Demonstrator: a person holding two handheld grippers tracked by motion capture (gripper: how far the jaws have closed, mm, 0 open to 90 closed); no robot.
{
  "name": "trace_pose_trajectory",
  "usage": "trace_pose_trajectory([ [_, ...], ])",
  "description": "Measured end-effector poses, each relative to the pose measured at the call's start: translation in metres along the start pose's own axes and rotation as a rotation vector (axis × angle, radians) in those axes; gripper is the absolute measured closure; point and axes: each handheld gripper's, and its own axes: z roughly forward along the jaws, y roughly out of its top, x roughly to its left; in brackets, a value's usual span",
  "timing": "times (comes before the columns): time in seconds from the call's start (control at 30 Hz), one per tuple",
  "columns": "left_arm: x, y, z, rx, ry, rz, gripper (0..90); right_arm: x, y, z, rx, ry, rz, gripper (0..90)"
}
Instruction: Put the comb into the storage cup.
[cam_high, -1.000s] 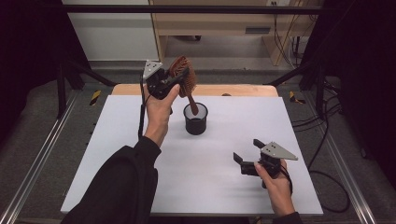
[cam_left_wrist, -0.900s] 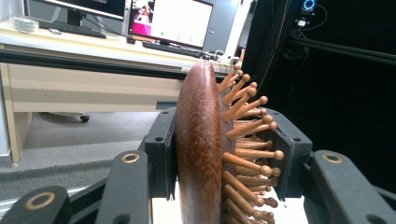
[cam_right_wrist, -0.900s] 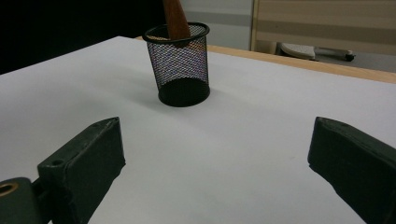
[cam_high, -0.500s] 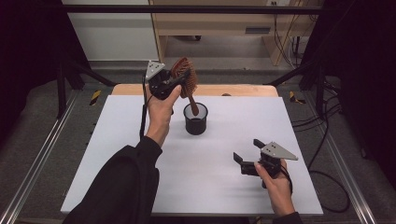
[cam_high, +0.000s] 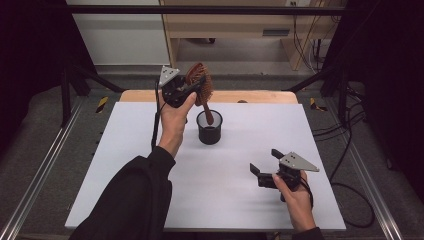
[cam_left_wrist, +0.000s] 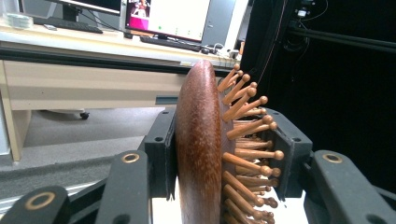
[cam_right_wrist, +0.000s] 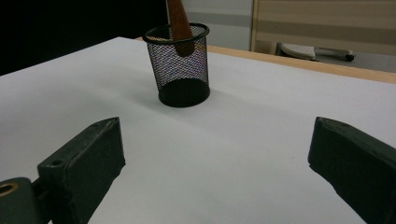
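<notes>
A brown wooden hairbrush (cam_high: 200, 82) hangs tilted over a black mesh cup (cam_high: 209, 127) at the back middle of the table, its handle tip just inside the rim. My left gripper (cam_high: 192, 90) is shut on the brush head. In the left gripper view the jaws clamp the smooth back and the pin side of the hairbrush (cam_left_wrist: 201, 149). In the right gripper view the brush handle (cam_right_wrist: 177, 23) dips into the mesh cup (cam_right_wrist: 182, 63). My right gripper (cam_high: 264, 162) rests low at the front right, open and empty, pointing toward the cup.
The white table top (cam_high: 125, 150) ends in a wooden strip (cam_high: 260, 96) at the back. Metal rails (cam_high: 40, 170) run along the left side, cables (cam_high: 345, 150) trail at the right. A desk with monitors (cam_left_wrist: 168, 18) stands beyond the table.
</notes>
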Motion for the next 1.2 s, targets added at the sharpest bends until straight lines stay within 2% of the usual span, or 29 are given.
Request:
trace_pose_trajectory([
  [1.2, 0.004, -0.011, 0.005, 0.025, 0.005, -0.004, 51.4, 0.0, 0.0, 0.0, 0.002, 0.001, 0.0, 3.9],
])
